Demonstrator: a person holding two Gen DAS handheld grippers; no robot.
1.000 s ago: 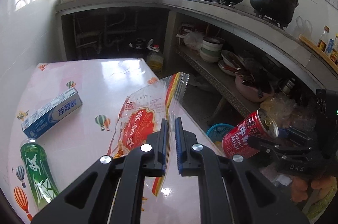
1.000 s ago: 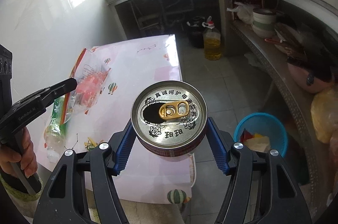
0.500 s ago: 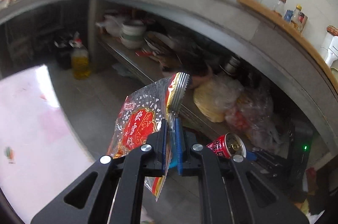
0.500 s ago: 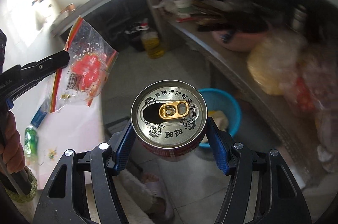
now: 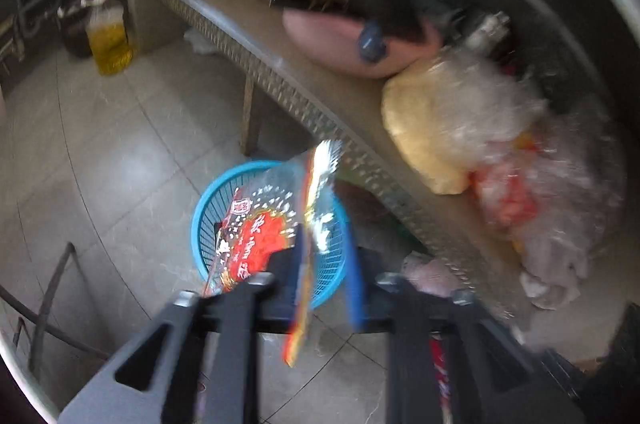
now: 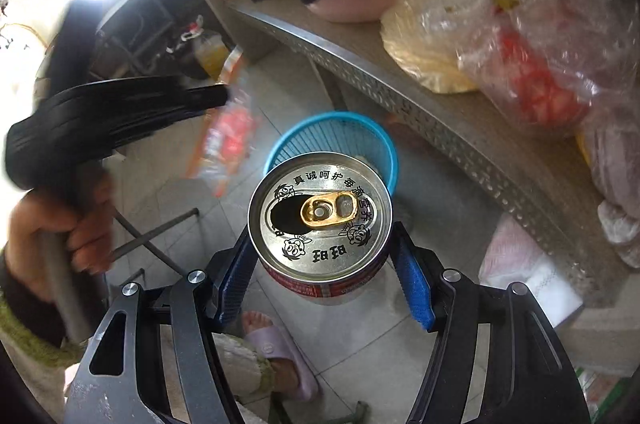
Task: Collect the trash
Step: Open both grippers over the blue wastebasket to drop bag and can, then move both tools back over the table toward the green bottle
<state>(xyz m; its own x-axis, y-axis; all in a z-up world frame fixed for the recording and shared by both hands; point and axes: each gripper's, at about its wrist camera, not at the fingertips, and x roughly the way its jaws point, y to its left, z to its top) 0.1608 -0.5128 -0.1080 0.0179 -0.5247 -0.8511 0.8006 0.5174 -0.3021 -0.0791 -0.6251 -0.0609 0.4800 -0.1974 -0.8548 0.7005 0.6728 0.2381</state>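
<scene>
Left wrist: left gripper [image 5: 324,264] jaws just opening, snack wrapper [image 5: 260,236] loose between, above blue basket [image 5: 204,224]. Right gripper [image 6: 326,256] clamps can [image 6: 320,220]. Risk: wrapper drifts, misses basket.

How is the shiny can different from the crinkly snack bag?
The can is hard, round metal; the snack bag is thin, floppy see-through plastic with red print. The right gripper is shut on the can, while the left gripper has just been opening, so the bag hangs loose between its jaws. Both are trash held above the blue basket.
</scene>
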